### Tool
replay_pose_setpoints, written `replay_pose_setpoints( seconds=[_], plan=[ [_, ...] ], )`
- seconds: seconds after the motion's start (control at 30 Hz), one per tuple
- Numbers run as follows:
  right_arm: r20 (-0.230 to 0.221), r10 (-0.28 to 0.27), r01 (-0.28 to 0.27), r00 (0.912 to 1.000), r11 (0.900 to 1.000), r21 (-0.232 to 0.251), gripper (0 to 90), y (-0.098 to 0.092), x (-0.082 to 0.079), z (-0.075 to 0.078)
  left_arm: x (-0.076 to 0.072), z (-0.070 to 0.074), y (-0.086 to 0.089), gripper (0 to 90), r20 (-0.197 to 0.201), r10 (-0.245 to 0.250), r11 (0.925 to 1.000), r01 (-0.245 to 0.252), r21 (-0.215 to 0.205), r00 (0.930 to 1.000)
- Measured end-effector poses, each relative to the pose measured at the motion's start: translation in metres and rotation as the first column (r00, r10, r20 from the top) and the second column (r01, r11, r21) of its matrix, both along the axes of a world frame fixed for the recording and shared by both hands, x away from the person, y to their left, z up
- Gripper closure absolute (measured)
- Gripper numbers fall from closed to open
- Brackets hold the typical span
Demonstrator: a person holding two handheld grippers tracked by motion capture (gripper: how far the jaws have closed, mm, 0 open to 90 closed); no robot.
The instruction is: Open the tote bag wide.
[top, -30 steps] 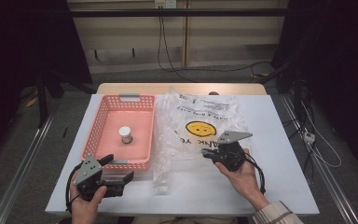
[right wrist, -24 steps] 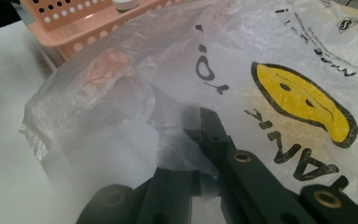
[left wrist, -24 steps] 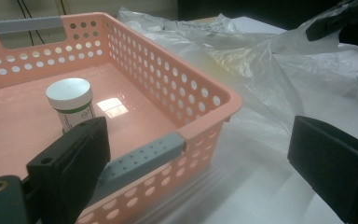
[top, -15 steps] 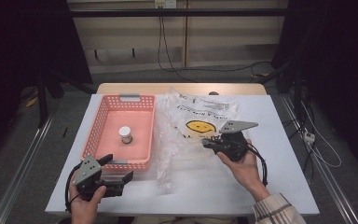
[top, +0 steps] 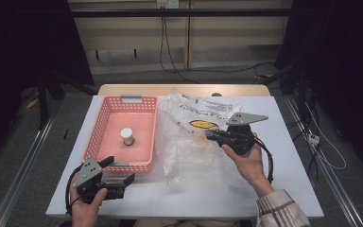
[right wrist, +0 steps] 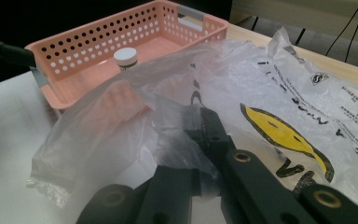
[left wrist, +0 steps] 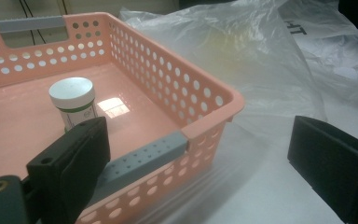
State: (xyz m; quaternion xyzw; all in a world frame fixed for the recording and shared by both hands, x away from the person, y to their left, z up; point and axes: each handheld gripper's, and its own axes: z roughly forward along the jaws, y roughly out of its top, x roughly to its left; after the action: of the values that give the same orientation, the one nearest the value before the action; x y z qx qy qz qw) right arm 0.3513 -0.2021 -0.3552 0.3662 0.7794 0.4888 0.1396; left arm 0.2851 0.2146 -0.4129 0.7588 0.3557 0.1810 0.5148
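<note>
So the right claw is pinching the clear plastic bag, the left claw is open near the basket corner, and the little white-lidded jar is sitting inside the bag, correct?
Not quite: the jar stands upright in the pink basket, not inside the bag; the high view shows this plainly. The rest holds: the right claw is shut on the bag's plastic, and the left claw is open at the basket's corner.

Both grippers are matte black: the left gripper point(top: 123, 175) has blocky rectangular pads point(left wrist: 70, 163) and a brass-ringed screw hole, the right gripper point(top: 210, 135) brass-ringed pivots too. A grey three-cornered plate with small holes tops each, black cables trail behind, and the right arm wears a plaid sleeve point(top: 281, 210).
</note>
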Motion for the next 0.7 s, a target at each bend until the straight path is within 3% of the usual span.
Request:
replay_pose_setpoints(
  seconds=[0.4, 0.7],
  plan=[
    [0.055, -0.019, 0.014, 0.9983, 0.995, 0.097, 90.0, -0.002, 0.013, 0.015, 0.001, 0.0, 0.001, 5.3, -0.008, 0.001, 1.0, -0.001, -0.01, 1.0],
    [0.059, -0.011, 0.005, 0.9982, 0.995, 0.095, 90.0, -0.004, 0.014, 0.013, -0.001, 0.001, 0.003, 5.3, -0.006, 0.011, 0.9999, -0.011, -0.005, 0.9999]
  ],
)
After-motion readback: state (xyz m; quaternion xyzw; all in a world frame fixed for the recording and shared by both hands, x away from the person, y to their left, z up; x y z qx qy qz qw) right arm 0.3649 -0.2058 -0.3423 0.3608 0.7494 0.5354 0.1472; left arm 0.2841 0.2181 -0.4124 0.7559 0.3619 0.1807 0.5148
